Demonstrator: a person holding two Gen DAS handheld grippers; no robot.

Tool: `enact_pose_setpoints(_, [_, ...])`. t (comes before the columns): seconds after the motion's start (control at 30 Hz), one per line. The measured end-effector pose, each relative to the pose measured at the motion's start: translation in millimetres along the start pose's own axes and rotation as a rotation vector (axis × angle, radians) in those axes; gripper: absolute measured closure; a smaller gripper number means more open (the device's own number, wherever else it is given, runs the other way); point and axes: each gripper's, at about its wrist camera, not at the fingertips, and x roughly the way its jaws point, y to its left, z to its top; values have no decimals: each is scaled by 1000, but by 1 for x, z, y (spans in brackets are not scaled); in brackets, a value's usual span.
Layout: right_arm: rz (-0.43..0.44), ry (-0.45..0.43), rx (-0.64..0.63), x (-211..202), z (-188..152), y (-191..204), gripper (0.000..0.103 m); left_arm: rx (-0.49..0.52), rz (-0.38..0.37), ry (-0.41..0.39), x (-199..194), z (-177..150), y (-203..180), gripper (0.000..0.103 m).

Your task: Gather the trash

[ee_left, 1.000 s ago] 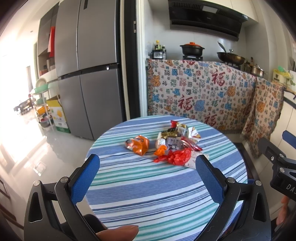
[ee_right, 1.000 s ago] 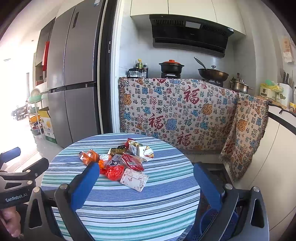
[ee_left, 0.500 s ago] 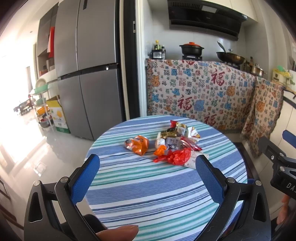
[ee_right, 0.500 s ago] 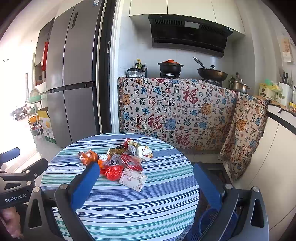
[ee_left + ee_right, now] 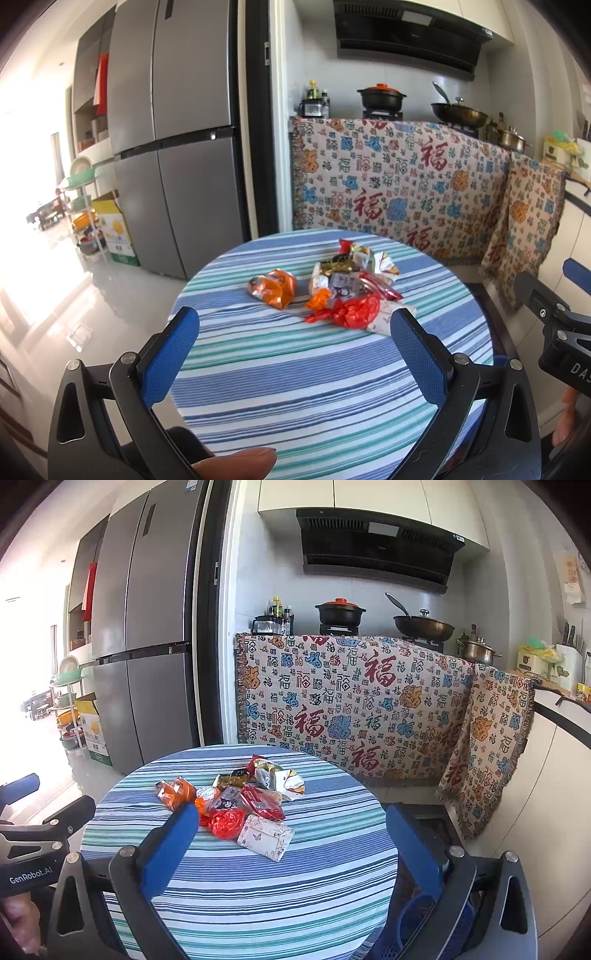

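A heap of snack wrappers (image 5: 347,288) lies on a round table with a blue and green striped cloth (image 5: 295,369). An orange wrapper (image 5: 275,288) lies apart to its left, and a crumpled red one (image 5: 354,312) sits at the heap's near side. In the right wrist view the heap (image 5: 251,794) includes a white floral packet (image 5: 266,836). My left gripper (image 5: 295,354) is open and empty, held above the table's near edge. My right gripper (image 5: 291,849) is open and empty, also short of the heap.
A grey fridge (image 5: 177,147) stands behind the table on the left. A counter draped in a patterned cloth (image 5: 399,188) holds pots behind. A blue basket (image 5: 424,923) sits on the floor beside the table's right side. White cabinets (image 5: 546,812) run along the right.
Both grippers have crept slightly nearer the table; the view barely shifts. The wrappers have not moved.
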Motion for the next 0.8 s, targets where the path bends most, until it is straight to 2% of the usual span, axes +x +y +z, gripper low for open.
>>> enact_pose_setpoints(0.8, [-2, 2, 0, 1, -1, -2, 0, 1, 1, 0, 0, 0, -1, 0])
